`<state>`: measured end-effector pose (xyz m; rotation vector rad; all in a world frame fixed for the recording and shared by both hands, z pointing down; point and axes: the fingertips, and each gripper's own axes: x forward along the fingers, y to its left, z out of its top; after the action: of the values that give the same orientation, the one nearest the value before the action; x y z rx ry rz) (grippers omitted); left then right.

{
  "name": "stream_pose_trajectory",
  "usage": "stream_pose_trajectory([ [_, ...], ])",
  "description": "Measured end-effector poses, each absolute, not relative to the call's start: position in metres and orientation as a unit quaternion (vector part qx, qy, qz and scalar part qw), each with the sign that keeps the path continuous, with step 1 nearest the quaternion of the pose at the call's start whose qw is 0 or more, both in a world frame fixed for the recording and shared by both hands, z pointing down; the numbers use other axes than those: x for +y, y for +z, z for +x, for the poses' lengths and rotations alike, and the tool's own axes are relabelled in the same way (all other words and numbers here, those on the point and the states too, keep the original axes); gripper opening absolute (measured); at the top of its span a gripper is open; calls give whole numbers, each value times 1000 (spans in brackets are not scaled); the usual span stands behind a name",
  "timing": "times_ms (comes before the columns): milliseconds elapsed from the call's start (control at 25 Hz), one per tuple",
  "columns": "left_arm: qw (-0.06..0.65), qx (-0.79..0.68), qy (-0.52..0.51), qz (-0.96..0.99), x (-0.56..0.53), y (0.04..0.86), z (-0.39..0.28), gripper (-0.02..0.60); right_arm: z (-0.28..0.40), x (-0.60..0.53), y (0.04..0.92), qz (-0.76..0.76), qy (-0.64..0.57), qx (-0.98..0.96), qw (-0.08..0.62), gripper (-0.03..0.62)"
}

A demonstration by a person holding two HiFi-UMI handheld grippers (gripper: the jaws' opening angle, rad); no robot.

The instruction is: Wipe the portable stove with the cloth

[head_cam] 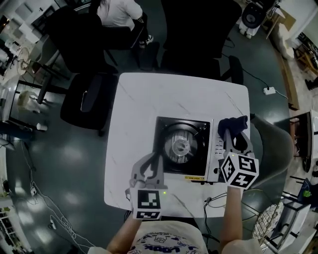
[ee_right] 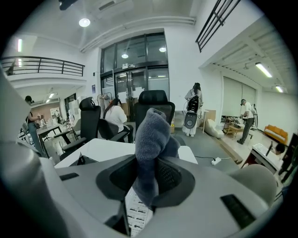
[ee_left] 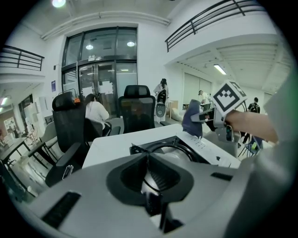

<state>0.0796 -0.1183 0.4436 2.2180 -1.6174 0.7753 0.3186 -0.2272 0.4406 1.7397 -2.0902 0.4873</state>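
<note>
The portable stove (head_cam: 171, 128) sits right of centre on the white table (head_cam: 144, 99), its round burner (head_cam: 180, 145) in the middle and a pale control panel on its right side. My right gripper (head_cam: 226, 134) is shut on a dark blue cloth (head_cam: 232, 124), held above that panel's far end. In the right gripper view the cloth (ee_right: 151, 135) bunches up between the jaws, with the printed panel (ee_right: 137, 211) below. My left gripper (head_cam: 156, 159) is shut and empty, its tips at the stove's near left corner. The left gripper view looks across the stove (ee_left: 186, 148) toward the cloth (ee_left: 192, 118).
Black office chairs (head_cam: 84, 99) (head_cam: 198, 44) stand at the table's left and far sides, and a person (head_cam: 117, 12) sits beyond them. A grey chair (head_cam: 271, 149) is close on the right. A cable (head_cam: 213, 201) lies at the table's near edge.
</note>
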Motion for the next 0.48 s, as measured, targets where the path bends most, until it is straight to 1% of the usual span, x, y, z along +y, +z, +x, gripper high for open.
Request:
stream_pose_trajectory([
  [240, 150, -566, 274, 763, -124, 453, 73, 31, 320, -248, 467, 609, 170, -745, 213, 109],
  [480, 157, -576, 277, 753, -123, 459, 66, 31, 311, -253, 488, 587, 189, -756, 220, 109],
])
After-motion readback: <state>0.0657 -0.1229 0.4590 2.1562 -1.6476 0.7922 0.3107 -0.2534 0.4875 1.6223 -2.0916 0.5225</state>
